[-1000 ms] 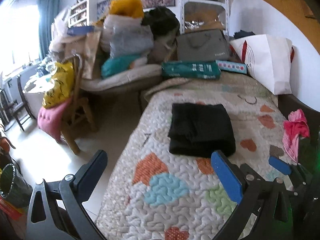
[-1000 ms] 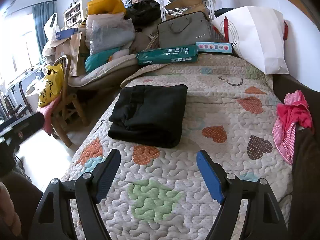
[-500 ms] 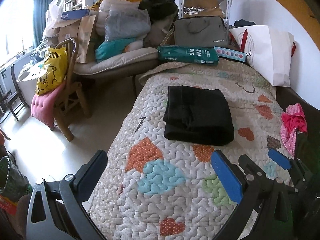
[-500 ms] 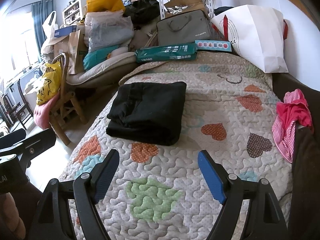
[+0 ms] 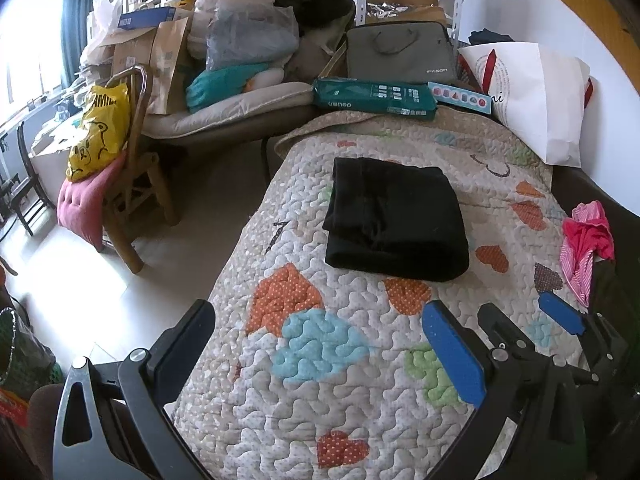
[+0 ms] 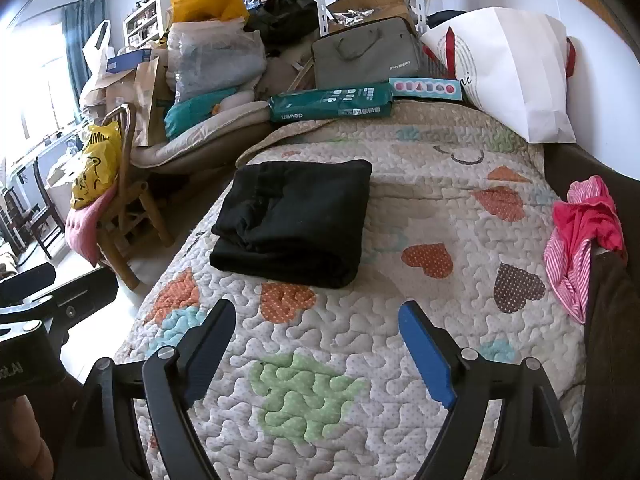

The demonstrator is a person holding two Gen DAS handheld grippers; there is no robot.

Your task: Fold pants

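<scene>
Blue-padded jaws of the right gripper (image 6: 320,344) stand wide apart with nothing between them; they have just been opening a little further. The left gripper (image 5: 320,344) is likewise spread and empty. Ahead of both, well clear of the fingertips, the black pants (image 6: 294,222) lie folded square on the quilt (image 6: 400,216) — apparently finished. Withdraw level; do not drag the stack.

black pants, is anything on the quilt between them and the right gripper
Nothing visible does. In the right wrist view only bare quilt lies between the open right gripper and the folded black pants. The pink striped garment sits off at the quilt's right edge, clear of that path.
</scene>
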